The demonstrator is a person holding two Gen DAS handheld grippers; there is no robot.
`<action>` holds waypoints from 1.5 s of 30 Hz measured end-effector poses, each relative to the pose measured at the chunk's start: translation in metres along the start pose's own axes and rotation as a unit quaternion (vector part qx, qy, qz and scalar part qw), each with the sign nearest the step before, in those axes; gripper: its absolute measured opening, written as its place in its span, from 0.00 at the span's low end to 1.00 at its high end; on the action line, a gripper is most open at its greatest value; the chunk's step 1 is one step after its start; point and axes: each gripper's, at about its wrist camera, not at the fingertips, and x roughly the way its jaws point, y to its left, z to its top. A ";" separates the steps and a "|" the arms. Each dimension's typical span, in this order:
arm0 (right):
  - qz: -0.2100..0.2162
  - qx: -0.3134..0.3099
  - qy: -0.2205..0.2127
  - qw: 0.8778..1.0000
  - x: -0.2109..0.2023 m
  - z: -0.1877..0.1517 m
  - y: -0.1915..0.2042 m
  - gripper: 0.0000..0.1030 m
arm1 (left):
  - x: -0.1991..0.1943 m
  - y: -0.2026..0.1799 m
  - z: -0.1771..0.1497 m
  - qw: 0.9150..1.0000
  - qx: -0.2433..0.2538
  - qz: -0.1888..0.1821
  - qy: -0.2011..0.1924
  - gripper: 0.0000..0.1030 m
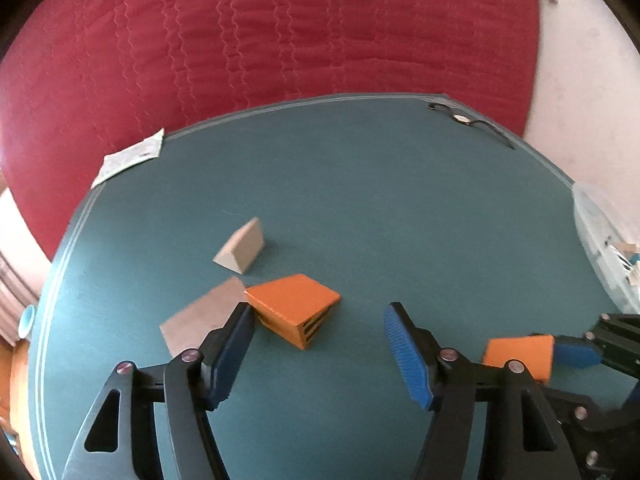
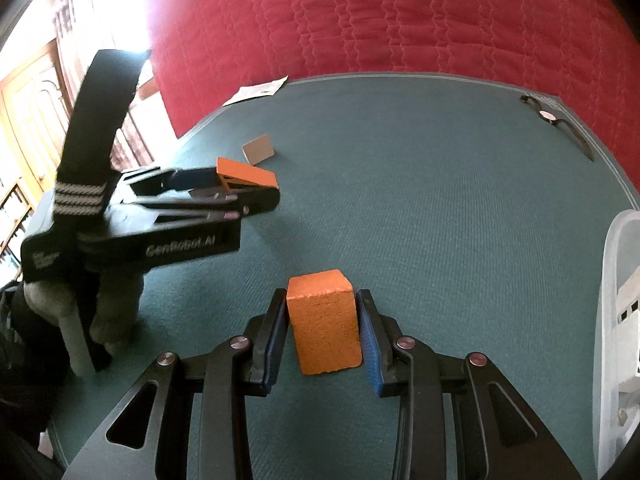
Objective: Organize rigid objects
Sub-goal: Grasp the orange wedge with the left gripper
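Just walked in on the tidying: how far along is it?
Done: nothing visibly sorted yet. In hand: the right tongs clamp an orange rectangular block. The left tongs are open, empty. Left on the green table: an orange wedge and two beige wedges.

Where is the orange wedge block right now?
The orange wedge block lies on the green table beside the left gripper, next to two tan wedges.

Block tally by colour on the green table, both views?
Orange: 2, wedge on the table, block in the right gripper
Beige: 2, small wedge, large wedge
Total: 4
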 end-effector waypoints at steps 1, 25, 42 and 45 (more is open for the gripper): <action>0.000 0.002 -0.001 1.000 0.000 0.000 0.000 0.34 | -0.001 -0.001 -0.001 1.000 0.000 -0.001 0.000 0.68; -0.003 0.016 -0.004 1.000 -0.001 0.001 -0.003 0.34 | 0.021 0.012 0.011 0.999 -0.026 -0.008 0.019 0.51; -0.015 0.006 -0.003 1.000 0.000 0.003 0.001 0.34 | 0.020 0.015 0.008 0.999 -0.034 0.020 0.014 0.38; -0.015 0.006 -0.002 1.000 0.000 0.003 0.001 0.34 | 0.020 0.014 0.008 0.999 -0.035 0.023 0.015 0.38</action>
